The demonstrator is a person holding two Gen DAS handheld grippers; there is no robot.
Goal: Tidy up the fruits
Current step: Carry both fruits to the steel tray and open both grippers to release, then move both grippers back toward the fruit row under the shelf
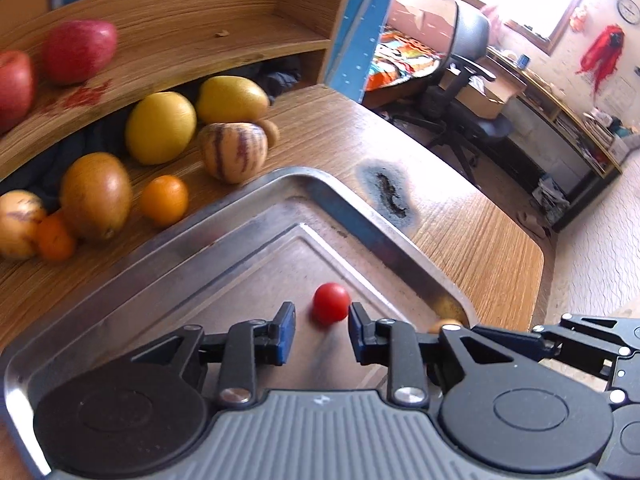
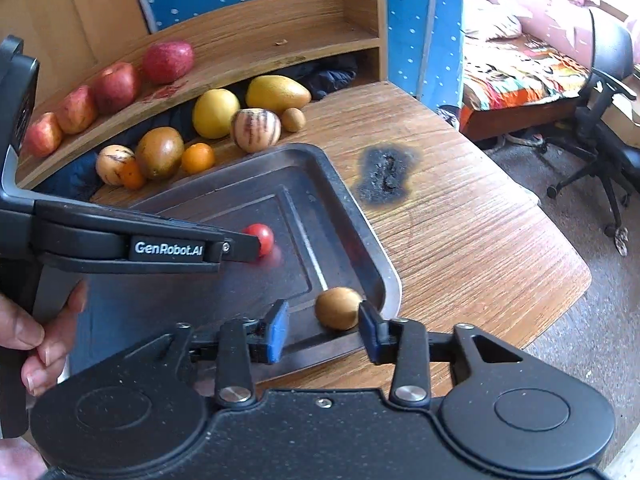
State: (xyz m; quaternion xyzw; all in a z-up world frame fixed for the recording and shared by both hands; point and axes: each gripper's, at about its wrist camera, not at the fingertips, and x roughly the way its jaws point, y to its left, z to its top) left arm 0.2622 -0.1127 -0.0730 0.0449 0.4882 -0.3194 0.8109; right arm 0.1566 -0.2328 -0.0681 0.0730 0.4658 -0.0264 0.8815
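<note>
Metal is slippery, and that is my big worry, because the tray is smooth and both little fruits on it are round. My left claw is spread wide with nothing in it, and the red tomato sits on the tray floor just past the tips, a bit nearer the right one. If I push in crooked, a tip bumps the tomato first and it may roll off across the tray. If I squeeze too hard, it may squash, since I think it is soft. My right claw is spread wide and holding nothing too. The small brown fruit lies in the near corner of the tray, up against the rim, and my right tip looks to be touching it or very close. A nudge there could jam it into the corner. My two claws are near each other over the tray, so they might knock together. The other fruits wait on the wooden table behind the tray, and the red apples sit on the shelf.
</note>
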